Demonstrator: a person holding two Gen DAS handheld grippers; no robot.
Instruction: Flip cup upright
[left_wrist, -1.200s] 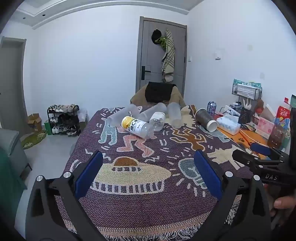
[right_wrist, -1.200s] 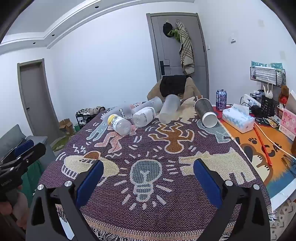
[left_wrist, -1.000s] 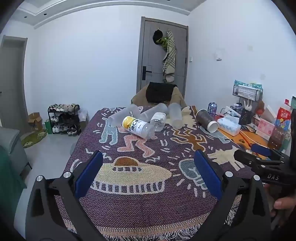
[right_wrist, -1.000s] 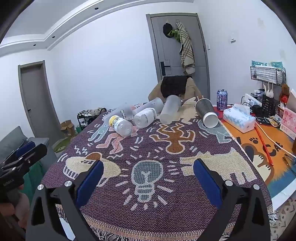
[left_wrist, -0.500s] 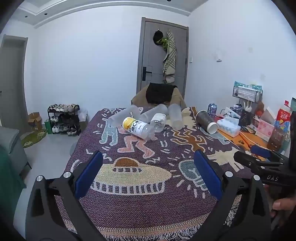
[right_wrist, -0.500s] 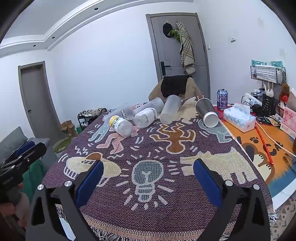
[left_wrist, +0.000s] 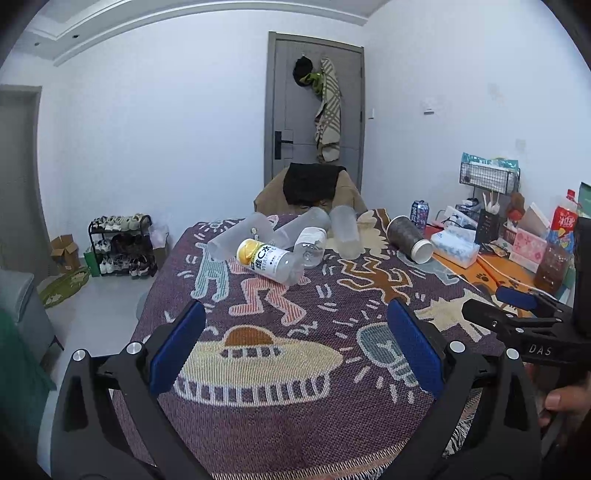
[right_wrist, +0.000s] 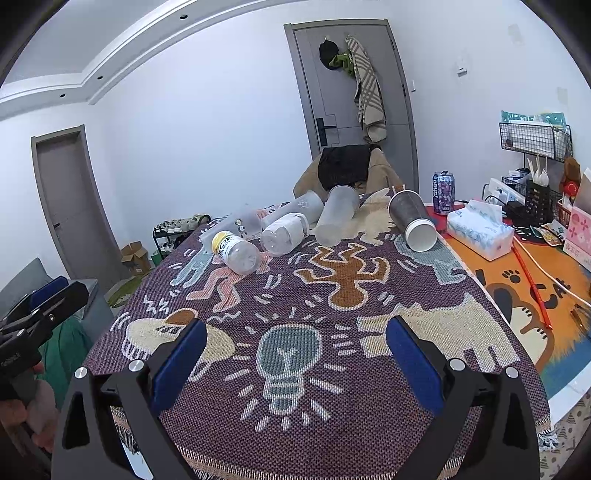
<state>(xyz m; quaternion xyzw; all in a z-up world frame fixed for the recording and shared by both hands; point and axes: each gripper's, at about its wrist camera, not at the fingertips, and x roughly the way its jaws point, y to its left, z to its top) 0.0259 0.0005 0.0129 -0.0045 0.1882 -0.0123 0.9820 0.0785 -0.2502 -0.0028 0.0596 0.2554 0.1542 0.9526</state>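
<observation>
Both our left gripper (left_wrist: 295, 349) and right gripper (right_wrist: 293, 363) hang wide apart, holding nothing, above the blanket (right_wrist: 332, 295). We see the dark cup (right_wrist: 412, 218) lying on its side, far from both.

The right gripper (left_wrist: 517, 314) is cut off at the 3 o'clock edge of the left wrist view, so the state of its jaws cannot be told there. The left gripper (right_wrist: 40, 306) is likewise cut at 9 o'clock in the right wrist view. The far frosted cups (right_wrist: 291, 210) are partly hidden behind the bottles (right_wrist: 236, 251). The print on the purple can (right_wrist: 443, 192) is too small to be read. The wire basket (right_wrist: 535, 138) contents are blurred.
</observation>
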